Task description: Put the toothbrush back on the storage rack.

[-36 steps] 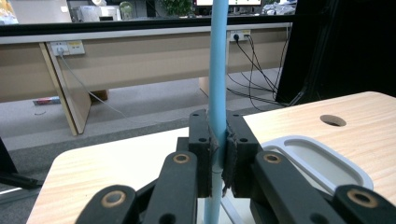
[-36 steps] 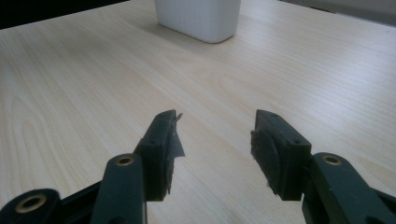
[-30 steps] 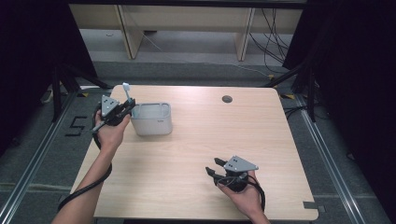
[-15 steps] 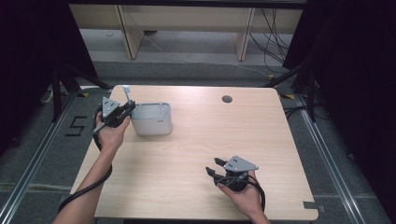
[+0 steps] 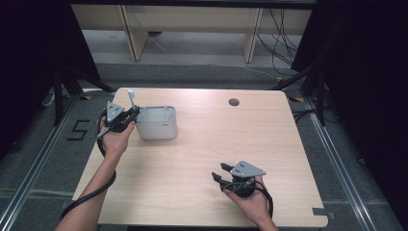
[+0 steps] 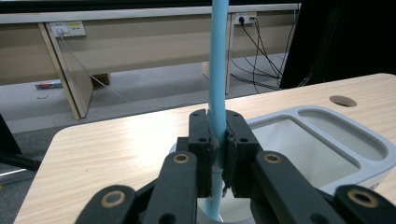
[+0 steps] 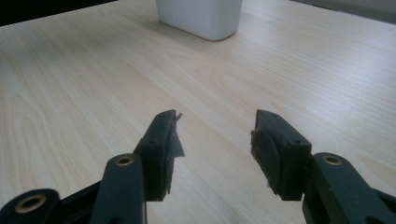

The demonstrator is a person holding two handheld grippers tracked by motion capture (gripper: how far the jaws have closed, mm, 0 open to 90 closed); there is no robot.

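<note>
The left tongs (image 6: 217, 140) are clenched on a light blue stick (image 6: 218, 70), their two black pads pressing it from either side. The stick stands upright: it rises straight above the pads and out of the top of the left gripper view, while its lower end drops just below them into a white, grey-rimmed container (image 6: 327, 149). That container sits directly under and beyond these tongs, and its rim shows two compartments; the stick's foot goes into the near end, though which compartment I cannot tell. In the high view the left tongs (image 5: 131, 114) meet the container (image 5: 157, 123) at its left end, with the stick (image 5: 131, 98) poking up past them, a pale tip at its top.

The right tongs (image 7: 215, 135) are released, jaws spread wide with only bare wooden surface (image 7: 84, 70) between them. They lie low over the surface, well apart from the container (image 7: 201, 16), which stands far ahead of their tips. In the high view the right tongs (image 5: 217, 172) point toward the left.
</note>
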